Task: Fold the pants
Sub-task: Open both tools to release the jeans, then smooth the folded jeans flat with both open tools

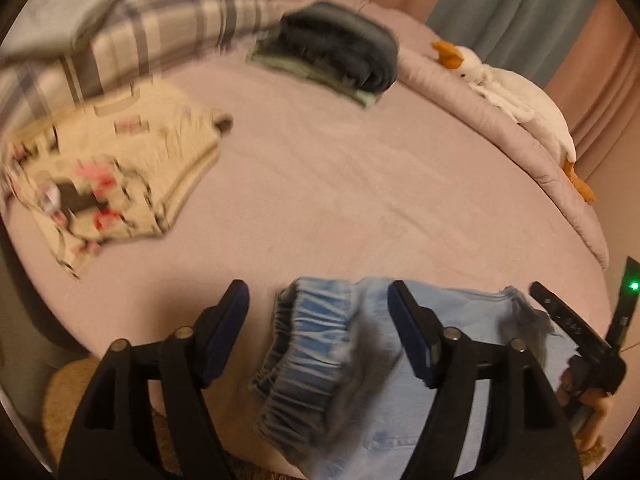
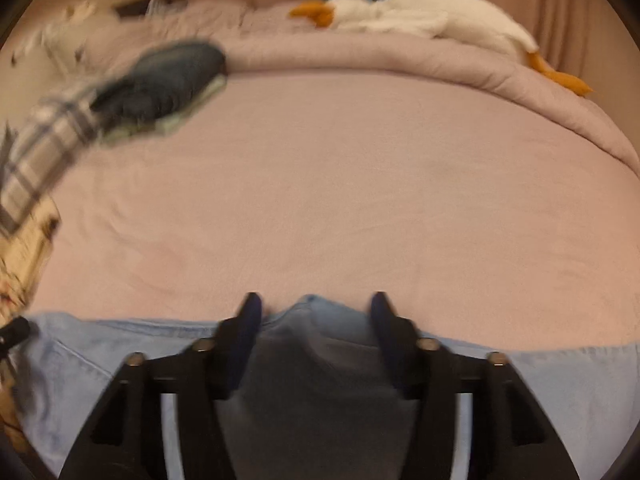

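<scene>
The light blue pants (image 1: 360, 360) are lying at the near edge of the bed (image 1: 340, 200), their gathered elastic waistband bunched up below the left claw (image 1: 318, 300), whose jaws are standing wide apart with the pads clear of the cloth. In the right wrist view the pants (image 2: 100, 364) are stretching across the bottom of the picture, and a peak of cloth is rising between the fingers of the right claw (image 2: 316, 308); its jaws are standing apart too, and the pads are not pressing on the fabric, though the dark shadow beneath is hiding how the cloth is lying there. The lower part of the pants is being cut off by both pictures' edges. Farther up the bed, a dark folded stack (image 1: 340, 52) is sitting near a plaid cloth (image 1: 140, 40), both smeared by blur, and a cream printed garment (image 1: 112, 176) is lying to the left, its pattern too blurred to read. A white plush goose (image 1: 516, 92) is resting on the rolled pink duvet (image 1: 460, 92) along the far side.
</scene>
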Available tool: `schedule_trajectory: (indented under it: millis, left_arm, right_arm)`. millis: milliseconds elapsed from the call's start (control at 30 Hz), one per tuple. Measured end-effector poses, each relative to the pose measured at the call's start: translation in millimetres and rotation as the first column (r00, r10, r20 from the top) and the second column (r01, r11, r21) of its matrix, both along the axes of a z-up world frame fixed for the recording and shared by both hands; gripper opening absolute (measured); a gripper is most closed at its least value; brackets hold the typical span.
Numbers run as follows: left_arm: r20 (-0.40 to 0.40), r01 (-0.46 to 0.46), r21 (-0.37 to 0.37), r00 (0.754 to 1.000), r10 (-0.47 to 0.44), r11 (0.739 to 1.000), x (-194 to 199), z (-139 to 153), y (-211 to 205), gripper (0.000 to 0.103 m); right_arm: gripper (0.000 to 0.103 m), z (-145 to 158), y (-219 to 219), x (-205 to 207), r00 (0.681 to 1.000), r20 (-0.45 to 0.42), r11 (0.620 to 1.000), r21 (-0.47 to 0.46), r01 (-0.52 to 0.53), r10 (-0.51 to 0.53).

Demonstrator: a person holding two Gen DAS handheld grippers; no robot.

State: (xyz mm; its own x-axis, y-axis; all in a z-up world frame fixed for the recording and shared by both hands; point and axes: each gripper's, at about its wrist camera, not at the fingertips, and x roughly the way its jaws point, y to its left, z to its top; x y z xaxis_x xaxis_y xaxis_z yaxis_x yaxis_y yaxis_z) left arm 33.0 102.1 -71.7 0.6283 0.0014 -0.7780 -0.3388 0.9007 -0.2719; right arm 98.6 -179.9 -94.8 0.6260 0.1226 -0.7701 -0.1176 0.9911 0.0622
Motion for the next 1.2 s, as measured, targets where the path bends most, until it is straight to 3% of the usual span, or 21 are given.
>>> schedule_trajectory:
  millis: [100,267,367,567,667,800,933,1200]
  left_arm:
    - [0.047,0.029,0.016,0.998,-0.030,0.999,-2.1,20.3,-16.2,0.087]
    - [0.104,0.124,0.007,0.987,-0.124,0.992,2.4,40.1,-51.9,0.093]
    - [0.092,0.177,-0.021,0.980,-0.175,0.984,14.0,36.9,-71.2,0.093]
    - [0.061,0.271,-0.001,0.961,-0.270,0.963,37.5,27.5,-116.7,0.092]
    - [0.038,0.303,-0.004,0.952,-0.303,0.953,51.6,20.4,-131.7,0.091]
    - [0.013,0.330,0.035,0.944,-0.331,0.943,62.1,12.4,-152.1,0.090]
    - [-0.020,0.360,0.068,0.933,-0.360,0.930,70.8,1.7,-173.2,0.089]
    - [-0.080,0.416,0.063,0.908,-0.411,0.907,89.7,-23.3,-204.9,0.086]
  right_arm:
    - [0.065,17.0,-27.4,-10.9,0.997,-0.003,0.997,0.020,0.080,-0.080]
    - [0.070,40.5,-73.3,-29.6,0.983,0.019,0.982,0.044,0.182,-0.183]
    - [0.070,53.8,-102.4,-39.9,0.969,0.040,0.969,0.065,0.239,-0.242]
    - [0.071,74.1,-145.1,-49.7,0.953,0.057,0.951,0.110,0.289,-0.297]
    - [0.084,79.9,-172.3,-47.8,0.926,0.069,0.927,0.091,0.364,-0.371]
    - [0.084,64.9,-201.4,-44.4,0.881,0.042,0.881,0.057,0.470,-0.472]
    - [0.084,40.2,-233.3,-48.6,0.840,-0.008,0.836,0.097,0.540,-0.542]
    - [0.084,16.4,-288.3,-73.7,0.741,-0.058,0.731,0.126,0.670,-0.669]
